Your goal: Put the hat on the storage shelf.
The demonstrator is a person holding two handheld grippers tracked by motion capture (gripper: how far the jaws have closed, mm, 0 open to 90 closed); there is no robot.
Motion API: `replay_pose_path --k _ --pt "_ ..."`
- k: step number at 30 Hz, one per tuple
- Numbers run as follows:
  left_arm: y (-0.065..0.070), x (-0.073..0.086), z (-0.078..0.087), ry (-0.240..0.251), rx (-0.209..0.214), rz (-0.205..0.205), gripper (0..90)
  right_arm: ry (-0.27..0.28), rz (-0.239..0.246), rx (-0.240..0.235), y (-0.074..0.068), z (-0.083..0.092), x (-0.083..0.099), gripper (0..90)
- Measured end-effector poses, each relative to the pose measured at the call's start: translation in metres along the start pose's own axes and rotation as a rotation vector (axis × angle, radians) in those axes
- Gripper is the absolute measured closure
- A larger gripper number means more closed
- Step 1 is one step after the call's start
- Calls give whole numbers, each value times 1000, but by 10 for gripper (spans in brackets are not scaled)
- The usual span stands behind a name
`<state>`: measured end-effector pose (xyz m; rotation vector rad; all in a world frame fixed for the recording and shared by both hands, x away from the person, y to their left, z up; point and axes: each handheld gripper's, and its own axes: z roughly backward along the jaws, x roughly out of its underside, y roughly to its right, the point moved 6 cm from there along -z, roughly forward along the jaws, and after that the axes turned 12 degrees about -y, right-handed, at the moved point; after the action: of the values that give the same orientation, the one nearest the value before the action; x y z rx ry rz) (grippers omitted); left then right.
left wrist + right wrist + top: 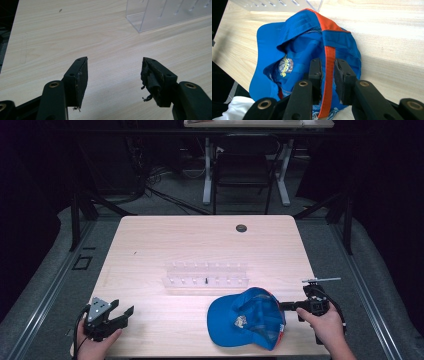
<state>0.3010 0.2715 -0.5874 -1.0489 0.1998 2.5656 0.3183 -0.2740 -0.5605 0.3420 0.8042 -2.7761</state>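
A blue cap (247,317) with an orange band lies upside down on the near right of the table, its brim pointing left. My right gripper (283,306) reaches in from the right at the cap's rear edge. In the right gripper view the cap (299,42) lies under my right gripper (328,61), and the orange band runs between the two jaws. The jaws stand slightly apart on either side of the band, with thin gaps at the pads. My left gripper (125,312) rests at the near left, open. In the left gripper view the left gripper (115,60) has only bare wood between its jaws.
A clear acrylic rack (206,275) with small pegs stands mid-table, just behind the cap; its corner appears as the rack (162,15) in the left gripper view. The wooden table (200,240) has a dark cable hole (241,228) at the back. A chair (242,170) stands beyond.
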Motion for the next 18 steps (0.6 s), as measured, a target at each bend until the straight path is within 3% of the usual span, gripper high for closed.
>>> replay_pose_path --k 6,8,18 --pt "0 0 0 -3 -1 -3 390 9 -7 -3 3 1 4 782" --pt "0 0 0 -3 -1 -3 390 0 -4 26 5 2 5 784" --pt "0 0 0 -1 -2 -3 390 -16 -5 2 1 -12 6 750"
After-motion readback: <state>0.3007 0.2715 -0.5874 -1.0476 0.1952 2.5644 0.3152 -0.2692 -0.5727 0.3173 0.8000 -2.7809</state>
